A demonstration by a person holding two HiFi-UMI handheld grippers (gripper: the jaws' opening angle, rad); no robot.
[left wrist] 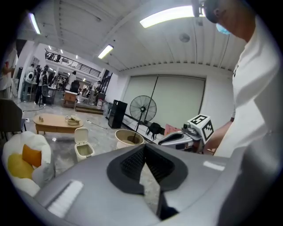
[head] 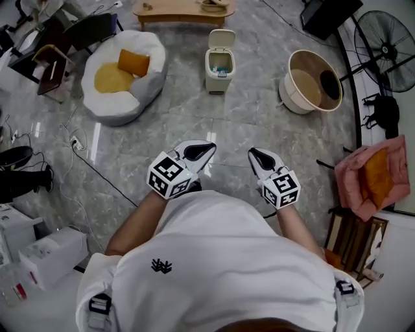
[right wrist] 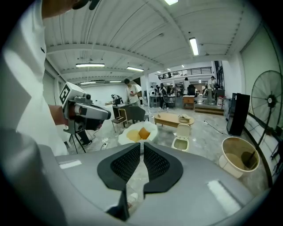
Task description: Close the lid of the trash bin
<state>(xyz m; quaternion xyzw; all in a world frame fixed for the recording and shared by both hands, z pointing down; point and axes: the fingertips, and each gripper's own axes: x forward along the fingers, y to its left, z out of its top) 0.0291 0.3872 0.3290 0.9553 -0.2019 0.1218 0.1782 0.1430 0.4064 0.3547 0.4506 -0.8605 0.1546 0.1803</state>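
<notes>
The small cream trash bin (head: 219, 70) stands on the marble floor well ahead of me, its lid (head: 222, 38) tipped up and back. It also shows in the left gripper view as the bin (left wrist: 83, 149) and in the right gripper view as the bin (right wrist: 181, 142), far off in both. My left gripper (head: 206, 150) and right gripper (head: 254, 153) are held side by side close to my body, both shut with nothing between the jaws. Each sees the other: the right gripper (left wrist: 183, 137) and the left gripper (right wrist: 85, 113).
A white bean bag (head: 139, 87) with orange cushions lies left of the bin. A round tan tub (head: 297, 91) sits to its right, with a floor fan (head: 389, 48) beyond. A low wooden table (head: 175, 11) stands behind. A pink chair (head: 363, 178) is at my right, cables (head: 81, 142) at my left.
</notes>
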